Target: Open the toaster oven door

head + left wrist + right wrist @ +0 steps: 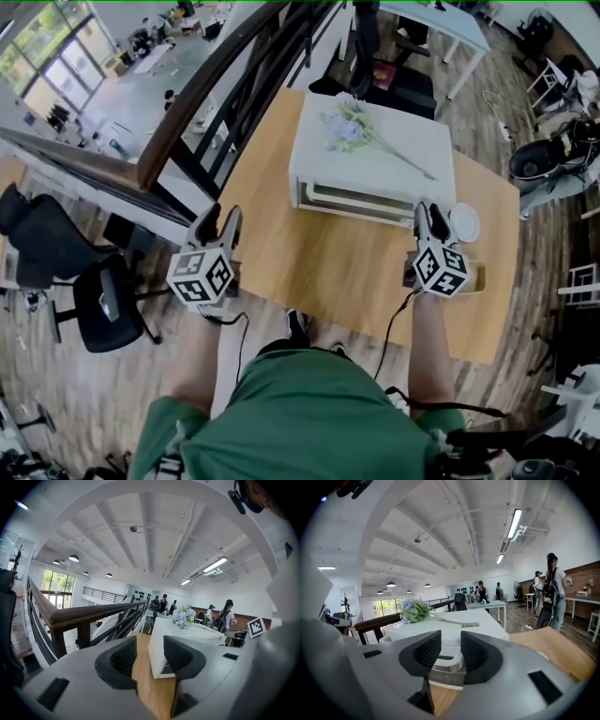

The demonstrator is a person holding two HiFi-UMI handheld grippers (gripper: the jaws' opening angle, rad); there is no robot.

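A white toaster oven (375,159) stands on the wooden table (319,262), its door (356,199) shut and facing me. A sprig of pale flowers (352,129) lies on its top. My right gripper (431,217) is at the oven's front right corner. In the right gripper view the right gripper (451,651) is open by a narrow gap, with the oven's silver front edge (443,665) just beyond the tips and nothing held. My left gripper (217,225) hovers off the table's left edge. It (150,656) is open and empty, and the oven's left corner (161,658) shows ahead.
A dark wooden railing (216,84) runs close along the table's left side. A white round dish (464,223) sits right of my right gripper. A black office chair (103,300) stands on the floor to the left. People stand far off in the room.
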